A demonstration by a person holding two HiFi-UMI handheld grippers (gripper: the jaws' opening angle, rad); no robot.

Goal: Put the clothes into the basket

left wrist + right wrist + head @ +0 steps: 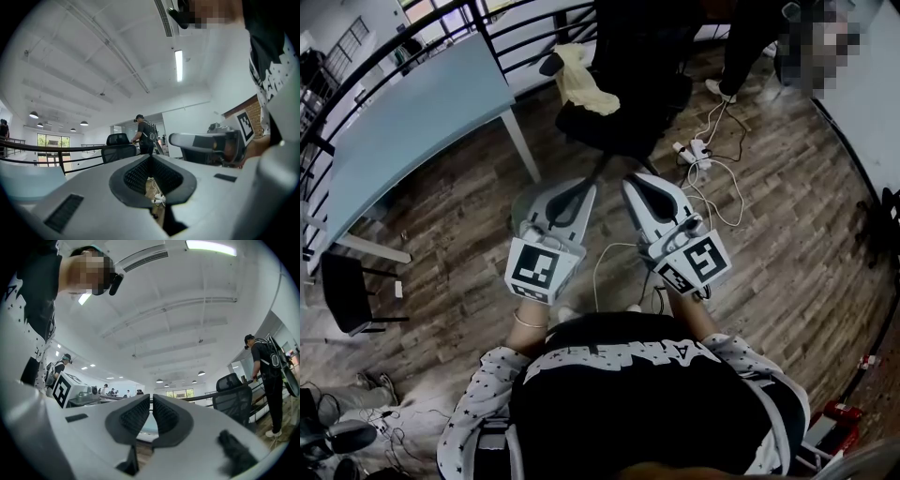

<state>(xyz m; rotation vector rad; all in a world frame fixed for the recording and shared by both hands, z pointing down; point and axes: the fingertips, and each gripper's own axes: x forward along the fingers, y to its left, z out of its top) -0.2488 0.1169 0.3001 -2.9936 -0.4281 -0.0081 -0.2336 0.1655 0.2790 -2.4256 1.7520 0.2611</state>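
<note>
**A:** So, both tools are out ahead of the body, side by side. The left tool [579,192] has its jaws pressed together and nothing in them. The right tool [637,187] is the same, with its pads meeting and only the room showing past them.

**B:** Clothing?

**A:** One pale yellow crumpled cloth [581,82], draped on the black office chair [628,122]. It lies ahead of both tools, well apart from them, and slightly to the left tool's side. No basket in any view.

**B:** Step in hand?

**A:** The approach, I judge. Nothing is gripped yet.

**B:** How to do it well?

**A:** Spread the jaws wide before arriving, not at the cloth. Aim for a raised fold, not a patch lying flat on the chair, and bite deep so the fabric can't slide out. Lift clear so no trailing end snags the chair. Watch the feet, because white cables [727,202] and a white power strip [694,150] lie on the wood-plank floor [787,216] beside the chair. Find the basket before lifting.
</note>
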